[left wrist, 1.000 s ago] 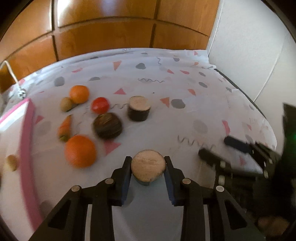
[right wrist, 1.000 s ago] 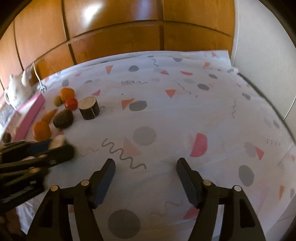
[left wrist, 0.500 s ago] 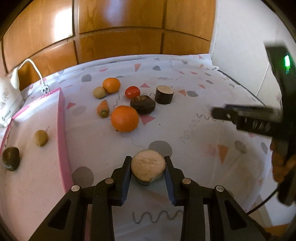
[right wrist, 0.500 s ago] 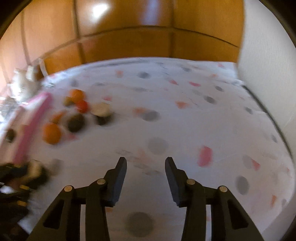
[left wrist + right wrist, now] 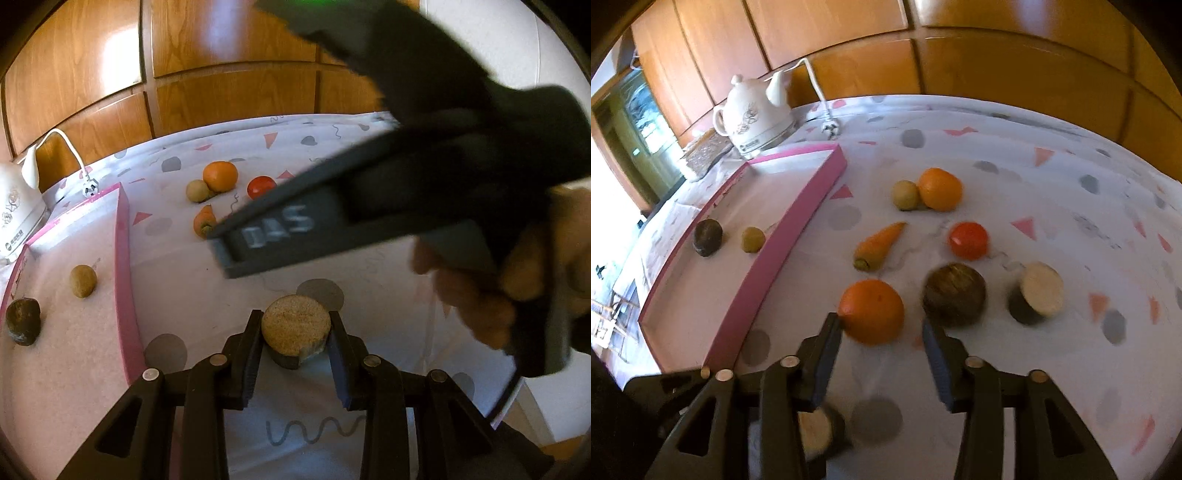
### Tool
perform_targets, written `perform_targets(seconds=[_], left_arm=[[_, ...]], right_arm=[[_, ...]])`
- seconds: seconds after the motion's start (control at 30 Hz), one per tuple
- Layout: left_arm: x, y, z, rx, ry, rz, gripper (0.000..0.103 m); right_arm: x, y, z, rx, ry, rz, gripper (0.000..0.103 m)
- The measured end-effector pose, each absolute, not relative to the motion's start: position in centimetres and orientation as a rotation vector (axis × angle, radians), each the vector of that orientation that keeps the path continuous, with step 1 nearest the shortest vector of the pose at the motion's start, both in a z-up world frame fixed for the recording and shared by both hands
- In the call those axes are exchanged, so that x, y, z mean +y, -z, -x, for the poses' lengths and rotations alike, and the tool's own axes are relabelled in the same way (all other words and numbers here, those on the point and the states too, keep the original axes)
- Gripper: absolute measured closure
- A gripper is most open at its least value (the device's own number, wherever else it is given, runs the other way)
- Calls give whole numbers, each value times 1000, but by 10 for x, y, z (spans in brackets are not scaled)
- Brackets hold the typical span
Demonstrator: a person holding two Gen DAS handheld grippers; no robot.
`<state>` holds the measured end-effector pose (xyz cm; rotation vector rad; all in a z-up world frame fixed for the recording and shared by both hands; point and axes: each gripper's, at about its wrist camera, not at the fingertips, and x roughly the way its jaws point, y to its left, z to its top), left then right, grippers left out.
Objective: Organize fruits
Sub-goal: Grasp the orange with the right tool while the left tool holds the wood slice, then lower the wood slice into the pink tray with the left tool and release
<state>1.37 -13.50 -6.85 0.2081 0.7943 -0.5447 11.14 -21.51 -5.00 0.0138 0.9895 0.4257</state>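
Two tongs: left tongs [image 5: 293, 354] clench a cut round slice [image 5: 295, 329]; right tongs [image 5: 882, 354], jaws just reopening, empty, now behind large orange [image 5: 871, 311], hiding fruit from left view.

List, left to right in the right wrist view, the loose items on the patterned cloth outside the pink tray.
carrot → near orange → small yellowish fruit → far orange → dark round fruit → tomato → cut dark-skinned piece
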Motion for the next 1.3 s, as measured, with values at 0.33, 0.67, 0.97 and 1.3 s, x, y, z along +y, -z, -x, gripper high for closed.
perform_targets(seconds=[0.33,0.67,0.97,1.3], left_arm=[[-133,68,-13,796,541,-206,69],[-131,63,-20,824,533,-183,69],[-126,53,-29,857,499,-124,70],[-100,20,-31,833,417,-42,70]], right_arm=[[-213,58,-116,1006,-417,-13,65],[-274,58,-58,984,-252,-86,65],[-289,62,-36,912,-121,-89,65],[-287,65,-31,896,-102,-71,65]])
